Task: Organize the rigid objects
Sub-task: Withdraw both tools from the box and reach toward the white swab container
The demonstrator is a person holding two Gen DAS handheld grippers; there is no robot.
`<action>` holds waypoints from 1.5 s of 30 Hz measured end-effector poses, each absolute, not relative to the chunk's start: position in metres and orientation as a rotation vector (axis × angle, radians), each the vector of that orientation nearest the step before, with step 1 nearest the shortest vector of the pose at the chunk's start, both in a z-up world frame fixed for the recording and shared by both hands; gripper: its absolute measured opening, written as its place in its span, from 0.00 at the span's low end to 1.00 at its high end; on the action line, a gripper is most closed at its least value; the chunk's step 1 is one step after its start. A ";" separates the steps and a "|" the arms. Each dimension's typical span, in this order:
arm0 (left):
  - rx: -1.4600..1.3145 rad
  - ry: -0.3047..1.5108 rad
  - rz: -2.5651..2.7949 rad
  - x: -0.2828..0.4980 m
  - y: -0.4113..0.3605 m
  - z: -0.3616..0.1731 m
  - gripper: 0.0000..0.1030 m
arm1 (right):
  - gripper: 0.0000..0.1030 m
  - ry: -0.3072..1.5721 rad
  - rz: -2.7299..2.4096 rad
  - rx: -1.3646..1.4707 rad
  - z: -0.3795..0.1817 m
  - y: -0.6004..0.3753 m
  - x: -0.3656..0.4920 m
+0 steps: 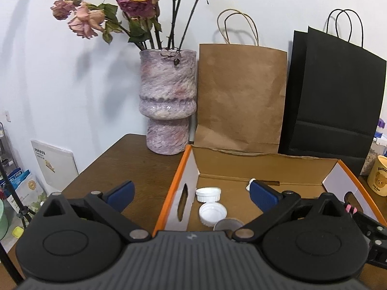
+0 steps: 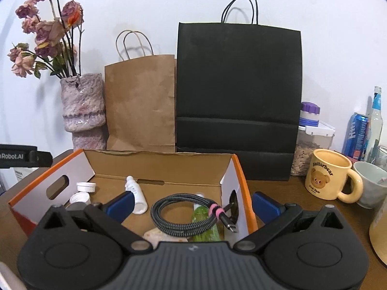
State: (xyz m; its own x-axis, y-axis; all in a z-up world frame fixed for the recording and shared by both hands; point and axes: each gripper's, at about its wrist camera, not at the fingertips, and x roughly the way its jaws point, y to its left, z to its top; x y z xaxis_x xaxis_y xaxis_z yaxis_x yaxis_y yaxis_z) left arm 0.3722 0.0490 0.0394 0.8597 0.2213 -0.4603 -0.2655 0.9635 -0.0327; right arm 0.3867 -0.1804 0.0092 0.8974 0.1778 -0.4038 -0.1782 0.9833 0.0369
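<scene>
Over the wooden table [image 1: 135, 159], the left gripper [image 1: 191, 194] hangs with its blue pads spread wide and nothing between them, one pad outside the left wall of the cardboard box [image 1: 241, 166] and the other above its floor. The right gripper [image 2: 193, 204] is spread just as wide and empty, its left pad over the box floor and its right pad outside the orange-edged right wall. The box is open on top with bare floor along its back, and it sits near the table's left edge. Behind it, close to the wall, stand a purple vase [image 1: 168, 101] of dried roses, a brown paper bag [image 1: 239, 96] and a black paper bag [image 2: 238, 91], which close off the far side. Inside the box, two white caps [image 1: 209, 201] lie touching by the left wall, a white bottle [image 2: 135, 194] lies on its side near the middle, and a coiled braided cable [image 2: 180, 215] rests on a green bottle [image 2: 205, 224] toward the right. To the right of the box stands a yellow bear mug [image 2: 326, 174], with a pale cup [image 2: 371, 183] just beside it.
</scene>
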 end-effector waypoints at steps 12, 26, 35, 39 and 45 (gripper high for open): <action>-0.084 0.478 0.262 0.330 0.055 0.037 1.00 | 1.00 0.421 0.166 -0.001 0.004 -0.193 0.342; -0.097 0.484 0.253 0.273 0.055 0.029 1.00 | 1.00 0.409 0.140 -0.003 -0.003 -0.195 0.283; -0.085 0.481 0.253 0.237 0.059 0.021 1.00 | 1.00 0.417 0.162 -0.005 -0.007 -0.189 0.248; -0.066 0.492 0.249 0.221 0.062 0.012 1.00 | 1.00 0.430 0.180 -0.003 -0.010 -0.185 0.233; -0.066 0.510 0.253 0.194 0.077 0.001 1.00 | 1.00 0.459 0.206 -0.005 -0.017 -0.179 0.217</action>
State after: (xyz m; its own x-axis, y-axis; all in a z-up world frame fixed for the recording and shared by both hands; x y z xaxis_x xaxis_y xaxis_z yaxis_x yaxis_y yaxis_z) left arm 0.1942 0.0765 0.0007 0.8421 0.2233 -0.4909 -0.2560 0.9667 0.0007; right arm 0.2174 -0.1792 -0.0169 0.8760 0.1964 -0.4406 -0.1985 0.9792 0.0417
